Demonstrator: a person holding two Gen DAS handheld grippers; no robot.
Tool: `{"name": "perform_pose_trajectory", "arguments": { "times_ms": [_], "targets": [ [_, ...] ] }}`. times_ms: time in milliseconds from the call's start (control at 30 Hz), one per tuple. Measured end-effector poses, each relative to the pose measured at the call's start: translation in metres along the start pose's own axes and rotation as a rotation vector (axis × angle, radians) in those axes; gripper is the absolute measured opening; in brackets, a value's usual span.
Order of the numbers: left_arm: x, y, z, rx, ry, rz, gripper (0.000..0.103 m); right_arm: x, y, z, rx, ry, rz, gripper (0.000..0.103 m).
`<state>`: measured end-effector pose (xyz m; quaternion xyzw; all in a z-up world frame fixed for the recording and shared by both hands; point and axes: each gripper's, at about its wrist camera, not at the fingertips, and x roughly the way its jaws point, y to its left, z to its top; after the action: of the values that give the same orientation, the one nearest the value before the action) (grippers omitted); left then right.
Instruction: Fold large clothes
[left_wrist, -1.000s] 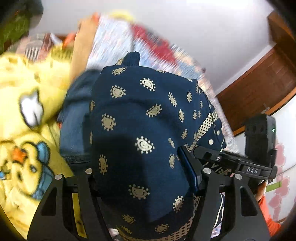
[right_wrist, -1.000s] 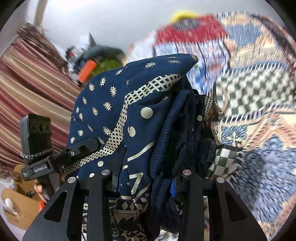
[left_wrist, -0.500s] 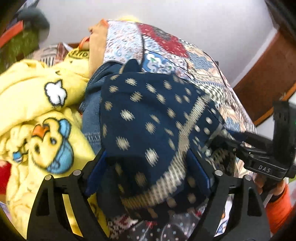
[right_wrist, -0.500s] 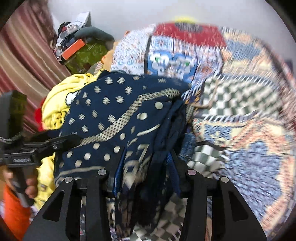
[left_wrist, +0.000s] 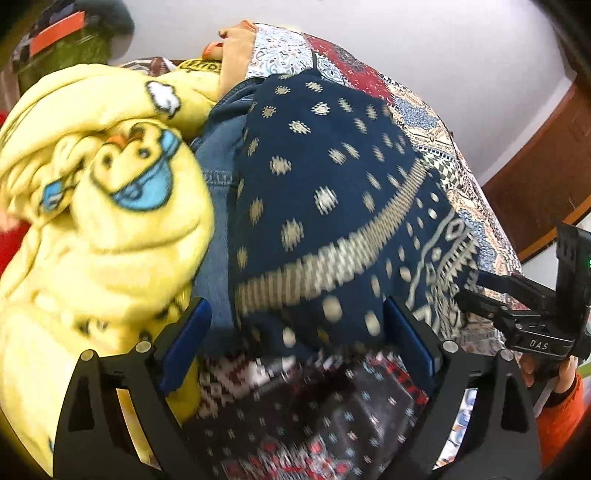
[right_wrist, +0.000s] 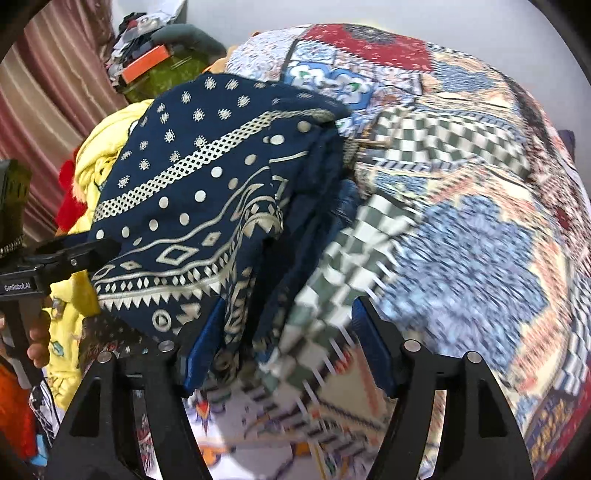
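A folded navy garment with a cream print (left_wrist: 325, 206) lies on a pile of clothes at the edge of the bed; it also shows in the right wrist view (right_wrist: 207, 192). My left gripper (left_wrist: 295, 332) is open, its blue pads apart, just in front of the garment's near edge. My right gripper (right_wrist: 288, 339) is open too, with the garment's hanging edge just left of its gap. The right gripper's body (left_wrist: 532, 317) shows at the right of the left wrist view.
A yellow duck-print blanket (left_wrist: 110, 206) lies left of the garment, with a blue denim piece (left_wrist: 218, 155) between them. A dark red-and-white patterned cloth (left_wrist: 317, 413) lies under the garment. The patchwork bedspread (right_wrist: 461, 206) covers the bed to the right. Boxes and clutter (right_wrist: 159, 62) sit behind.
Both grippers were shut on the navy garment and carried it down onto the pile. They have since opened and let it go, and it now rests there.
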<state>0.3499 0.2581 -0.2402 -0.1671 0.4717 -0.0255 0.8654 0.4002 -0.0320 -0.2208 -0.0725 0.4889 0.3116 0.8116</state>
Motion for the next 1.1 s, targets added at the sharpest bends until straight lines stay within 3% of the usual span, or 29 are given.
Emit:
{"name": "perform_pose_trajectory", "arguments": {
  "times_ms": [133, 267, 467, 667, 867, 1033, 1100],
  "targets": [
    [-0.034, -0.017, -0.011, 0.076, -0.032, 0.101, 0.094, -0.042, 0.001, -0.006, 0.002, -0.065, -0.014, 0.065],
    [-0.090, -0.038, -0.018, 0.117, -0.140, 0.117, 0.094, -0.104, 0.017, -0.003, 0.028, -0.219, 0.015, 0.065],
    [-0.202, -0.089, -0.024, 0.189, -0.410, 0.092, 0.094, -0.203, 0.061, -0.005, -0.005, -0.479, 0.031, 0.065],
    [-0.299, -0.145, -0.062, 0.275, -0.689, 0.057, 0.094, -0.295, 0.109, -0.039, -0.069, -0.752, 0.038, 0.066],
    [-0.345, -0.173, -0.107, 0.305, -0.856, 0.062, 0.094, -0.332, 0.139, -0.071, -0.110, -0.894, 0.025, 0.067],
    [-0.358, -0.181, -0.133, 0.287, -0.917, 0.078, 0.094, -0.339, 0.154, -0.092, -0.115, -0.948, -0.010, 0.068],
    [-0.357, -0.181, -0.137, 0.281, -0.922, 0.092, 0.097, -0.337, 0.155, -0.094, -0.106, -0.954, -0.037, 0.080]
  ]
}}
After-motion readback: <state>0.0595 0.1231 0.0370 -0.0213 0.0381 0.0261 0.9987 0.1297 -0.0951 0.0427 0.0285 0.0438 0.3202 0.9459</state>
